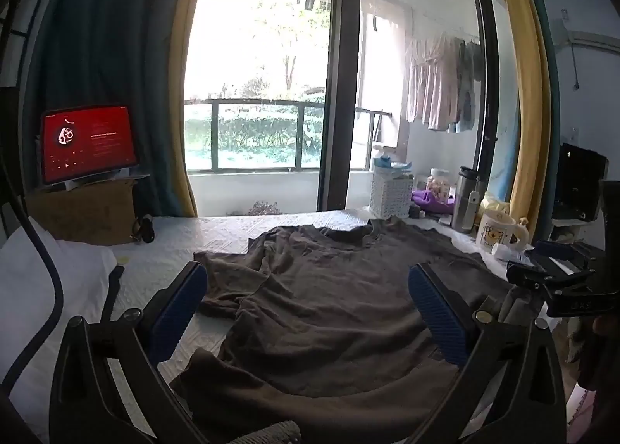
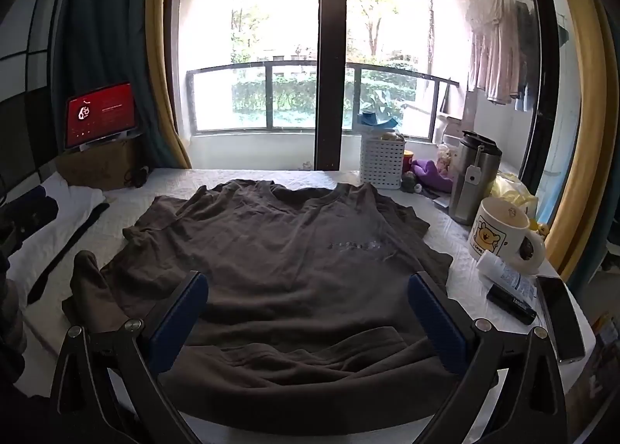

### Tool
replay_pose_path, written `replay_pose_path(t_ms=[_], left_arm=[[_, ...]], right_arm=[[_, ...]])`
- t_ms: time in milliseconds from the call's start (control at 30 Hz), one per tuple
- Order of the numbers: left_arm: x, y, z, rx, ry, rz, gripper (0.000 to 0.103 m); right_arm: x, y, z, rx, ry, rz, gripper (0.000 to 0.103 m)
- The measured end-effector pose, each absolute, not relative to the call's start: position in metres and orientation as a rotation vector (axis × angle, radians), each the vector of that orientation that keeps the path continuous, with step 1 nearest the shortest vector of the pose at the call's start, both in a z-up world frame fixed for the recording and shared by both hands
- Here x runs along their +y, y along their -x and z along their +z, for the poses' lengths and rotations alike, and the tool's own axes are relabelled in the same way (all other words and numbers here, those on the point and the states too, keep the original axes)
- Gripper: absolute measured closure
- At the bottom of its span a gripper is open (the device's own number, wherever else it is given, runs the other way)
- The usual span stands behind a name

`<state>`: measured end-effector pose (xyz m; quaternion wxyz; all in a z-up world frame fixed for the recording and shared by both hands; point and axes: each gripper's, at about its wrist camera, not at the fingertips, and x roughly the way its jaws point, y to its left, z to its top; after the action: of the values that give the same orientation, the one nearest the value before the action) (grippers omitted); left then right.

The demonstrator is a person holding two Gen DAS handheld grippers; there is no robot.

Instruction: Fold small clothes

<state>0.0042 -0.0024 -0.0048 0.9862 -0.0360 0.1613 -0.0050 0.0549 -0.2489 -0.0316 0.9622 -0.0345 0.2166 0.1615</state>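
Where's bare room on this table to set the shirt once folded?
Bare white table runs between the shirt collar and the window, and left of the shirt before the white cloth. The right edge is crowded: basket, flask, mug.

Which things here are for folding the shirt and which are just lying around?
For the job:
- brown T-shirt
- left tool, open
- right tool, open

Just lying about:
- cartoon mug
- steel tumbler
- white basket
- tablet
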Motion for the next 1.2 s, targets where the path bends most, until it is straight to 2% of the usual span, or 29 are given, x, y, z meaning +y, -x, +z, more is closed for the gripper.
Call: replay_pose_path(t_ms=[1200], left_arm=[[-0.0026, -0.0057, -0.0047, 0.362, 0.076, 0.007, 0.001]], right_arm=[[-0.2518, -0.0553, -0.0282, 0.447, 0.054, 0.322, 0.0]])
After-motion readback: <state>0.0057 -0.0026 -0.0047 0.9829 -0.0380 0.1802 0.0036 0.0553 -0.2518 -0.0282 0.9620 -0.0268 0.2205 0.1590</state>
